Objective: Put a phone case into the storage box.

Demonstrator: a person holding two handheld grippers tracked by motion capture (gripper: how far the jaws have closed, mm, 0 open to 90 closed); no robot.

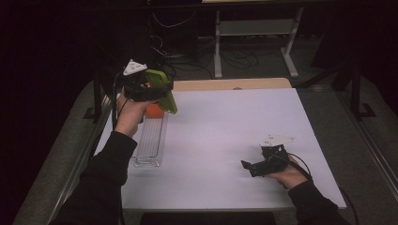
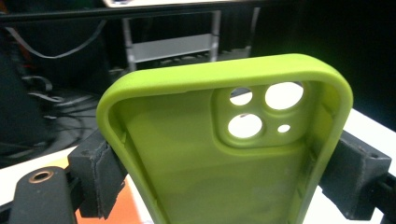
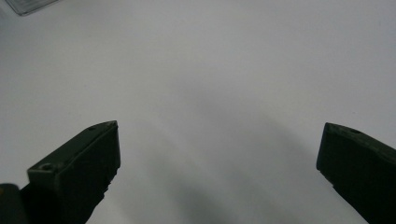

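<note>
The left gripper (image 1: pixel 157 91) is clamped on a lime-green phone case (image 1: pixel 162 90), its two pads squeezing the case's long sides, as the left gripper view shows with the camera cut-outs (image 2: pixel 261 112) facing the lens. The case hangs in the air above the far left corner of the white tabletop (image 1: pixel 225 140), over the far end of a clear plastic tray (image 1: pixel 151 140) that lies along the left edge; something orange (image 1: pixel 155 110) sits at that far end of the tray, just under the case. The right gripper (image 1: pixel 248 166) rests low near the near right corner, its jaws spread wide with nothing between them over bare tabletop. So the pick-up looks done: the case is lifted and securely held. What seems left is carrying it to wherever it belongs and setting it down, possibly with the free gripper helping.
</note>
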